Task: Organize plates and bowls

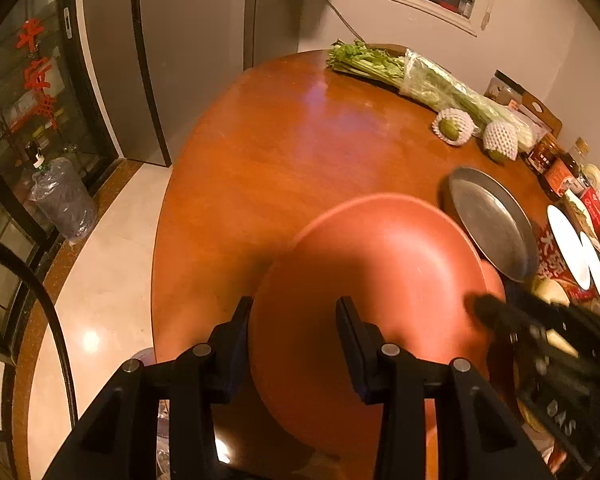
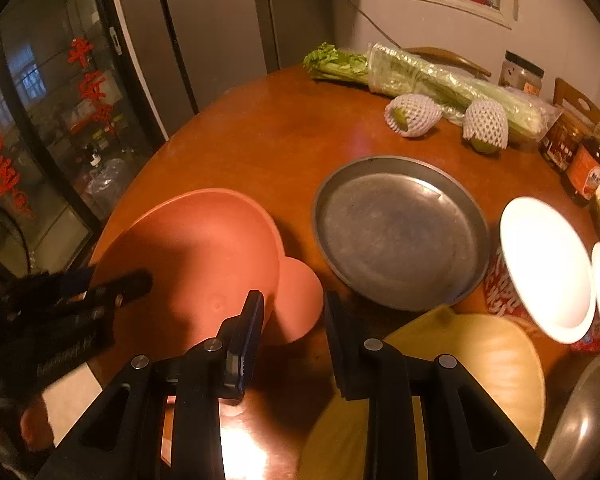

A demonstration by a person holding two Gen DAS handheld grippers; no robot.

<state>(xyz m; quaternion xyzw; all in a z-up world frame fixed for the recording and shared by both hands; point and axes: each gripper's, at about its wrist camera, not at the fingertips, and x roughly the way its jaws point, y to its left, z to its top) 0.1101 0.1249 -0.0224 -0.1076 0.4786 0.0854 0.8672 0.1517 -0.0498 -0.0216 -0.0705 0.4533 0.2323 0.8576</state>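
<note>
While both claws clamp it, the terracotta plate [image 1: 380, 280] tilts above the round wooden table [image 1: 260, 140] at lower centre. Left claw [image 1: 294, 312] pinches its near rim; right claw [image 2: 292, 306] grips its right edge, beside the grey metal pan [image 2: 400, 232].

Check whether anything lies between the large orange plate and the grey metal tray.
Yes: a small orange dish sits between the large orange plate and the grey metal tray, tucked against the plate's rim.
</note>
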